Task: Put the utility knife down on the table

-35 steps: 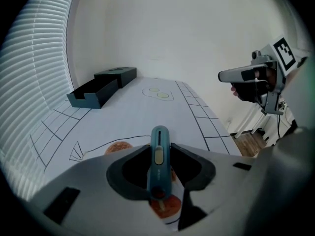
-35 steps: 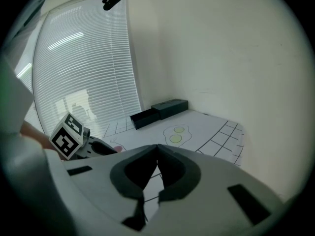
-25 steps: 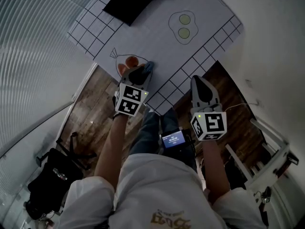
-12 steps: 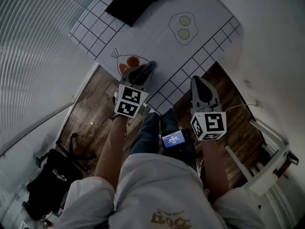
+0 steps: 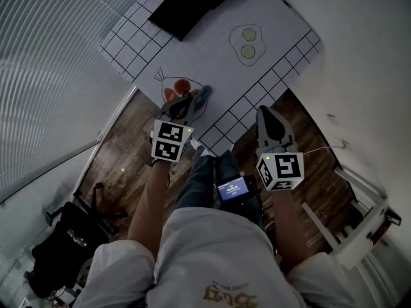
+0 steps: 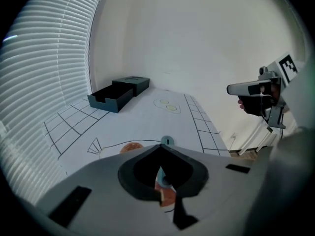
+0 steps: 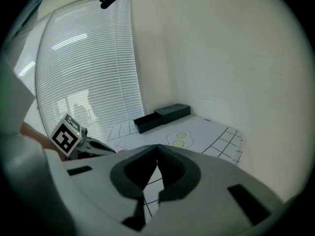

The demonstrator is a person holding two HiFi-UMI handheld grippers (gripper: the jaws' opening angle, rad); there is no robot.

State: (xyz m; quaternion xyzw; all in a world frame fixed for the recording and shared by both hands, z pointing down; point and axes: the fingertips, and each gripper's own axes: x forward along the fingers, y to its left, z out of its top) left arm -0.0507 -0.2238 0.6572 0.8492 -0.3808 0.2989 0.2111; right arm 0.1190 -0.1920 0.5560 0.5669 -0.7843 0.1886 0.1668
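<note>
Table middle bare, open passage; dark box blocks far left corner; wall closes far side.

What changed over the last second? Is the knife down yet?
Very little changed. The left tool drew back slightly toward the person and seems tipped a bit lower over the fish drawing. It is still shut on the knife, whose teal end pokes past the tips, so the knife is not released. The right tool stayed shut and empty beside the table's edge.
</note>
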